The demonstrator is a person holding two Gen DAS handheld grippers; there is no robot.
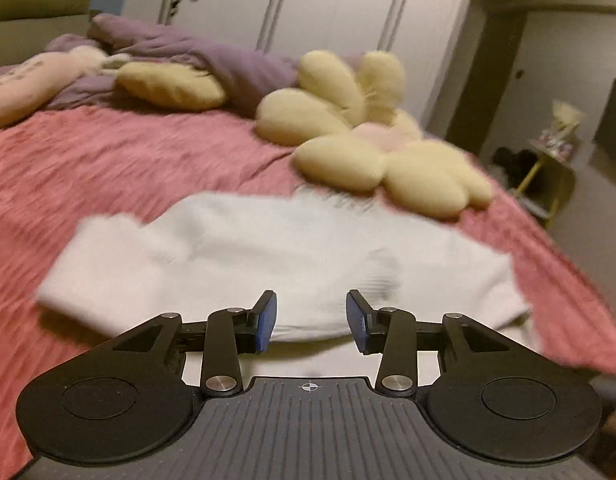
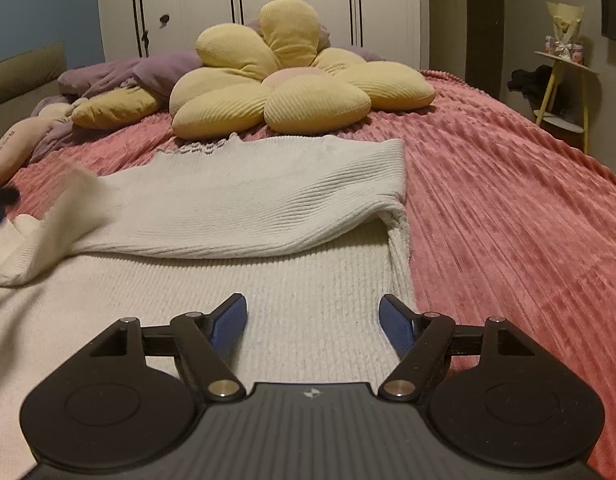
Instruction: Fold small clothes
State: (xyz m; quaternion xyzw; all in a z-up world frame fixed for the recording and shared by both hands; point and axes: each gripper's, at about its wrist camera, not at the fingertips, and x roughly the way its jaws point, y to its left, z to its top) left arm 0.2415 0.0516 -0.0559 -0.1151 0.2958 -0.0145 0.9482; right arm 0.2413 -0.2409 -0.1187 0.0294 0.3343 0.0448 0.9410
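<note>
A white ribbed knit sweater [image 2: 248, 200] lies flat on the pink bedspread [image 2: 507, 200], with one sleeve folded across its body. The sleeve's cuff end at the left is blurred. My right gripper [image 2: 311, 304] hovers just over the sweater's near part, open, its blue pads wide apart with nothing between them. In the left wrist view the picture is smeared. The same sweater [image 1: 268, 248] lies ahead of my left gripper [image 1: 311, 300], which is open with a clear gap between its pads and holds nothing.
A big yellow flower cushion [image 2: 300, 92] sits just beyond the sweater, with a purple duvet [image 2: 156, 72] and a pink pillow [image 1: 24, 80] further left. White wardrobe doors [image 2: 268, 8] stand behind the bed. A small yellow-legged side table [image 2: 563, 88] is at the right.
</note>
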